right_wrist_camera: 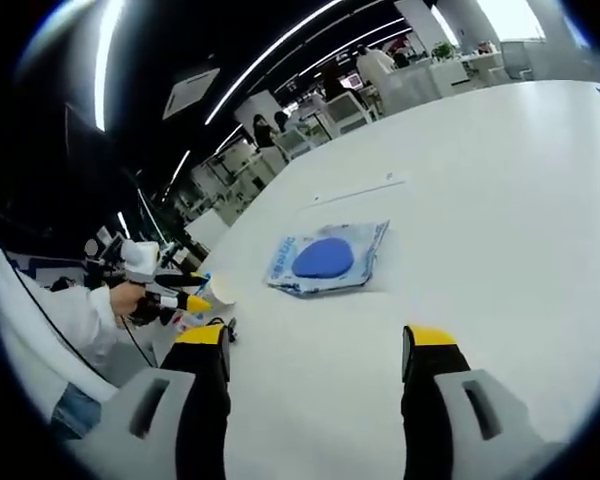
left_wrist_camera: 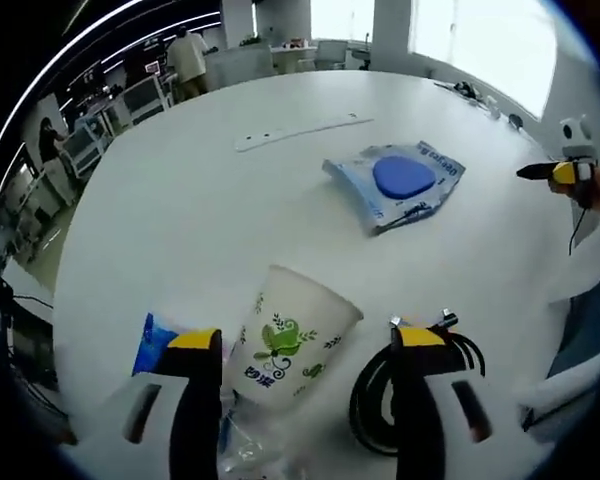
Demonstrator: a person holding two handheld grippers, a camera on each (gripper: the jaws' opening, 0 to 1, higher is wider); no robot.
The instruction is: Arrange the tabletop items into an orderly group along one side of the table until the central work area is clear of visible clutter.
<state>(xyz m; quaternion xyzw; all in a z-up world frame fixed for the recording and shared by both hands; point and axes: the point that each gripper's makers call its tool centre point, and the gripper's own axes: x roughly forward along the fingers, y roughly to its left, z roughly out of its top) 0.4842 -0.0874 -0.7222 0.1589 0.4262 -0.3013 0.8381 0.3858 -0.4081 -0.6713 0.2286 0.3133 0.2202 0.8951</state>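
1. A paper cup with green print is seen lying tipped on the white table, between the spread jaws of the left gripper; nothing is pinched.
2. A coiled black cable lies by its right jaw, a blue packet by its left.
3. A blue-disc pouch is seen ahead of the right gripper, whose jaws are spread and hold nothing.
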